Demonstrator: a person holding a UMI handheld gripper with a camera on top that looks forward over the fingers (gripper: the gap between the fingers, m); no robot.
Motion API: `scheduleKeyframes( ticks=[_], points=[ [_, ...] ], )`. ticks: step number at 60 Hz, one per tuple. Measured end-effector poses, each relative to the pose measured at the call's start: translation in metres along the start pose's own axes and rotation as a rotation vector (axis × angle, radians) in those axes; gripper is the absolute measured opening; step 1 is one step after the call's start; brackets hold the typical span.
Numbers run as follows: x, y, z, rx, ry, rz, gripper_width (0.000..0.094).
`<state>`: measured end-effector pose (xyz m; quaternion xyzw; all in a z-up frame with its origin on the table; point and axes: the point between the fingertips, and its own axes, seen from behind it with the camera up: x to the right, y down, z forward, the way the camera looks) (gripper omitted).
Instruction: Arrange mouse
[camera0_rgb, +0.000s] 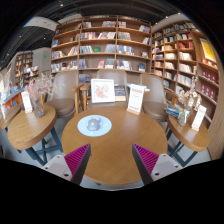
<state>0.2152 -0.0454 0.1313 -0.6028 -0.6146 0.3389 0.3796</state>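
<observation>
Round light-brown wooden table (108, 150). At its centre, a round white mouse mat (94, 125) carrying a small grey mouse (94, 123). Toward 12 and 1 o'clock, two upright white sign cards (103, 91).

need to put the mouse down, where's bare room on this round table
Bare wood lies between the gripper and the white mat, and right of the mat on the round table. The far edge is crowded by two sign stands.
</observation>
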Motion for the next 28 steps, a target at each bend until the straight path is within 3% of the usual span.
scheduleKeyframes(
  ticks=[11,28],
  points=[
    [0.008,0.033,-0.024,-0.033,0.003,-0.009,0.0855],
    [0.001,0.045,-0.043,-0.012,-0.034,-0.031,0.0851]
  ],
)
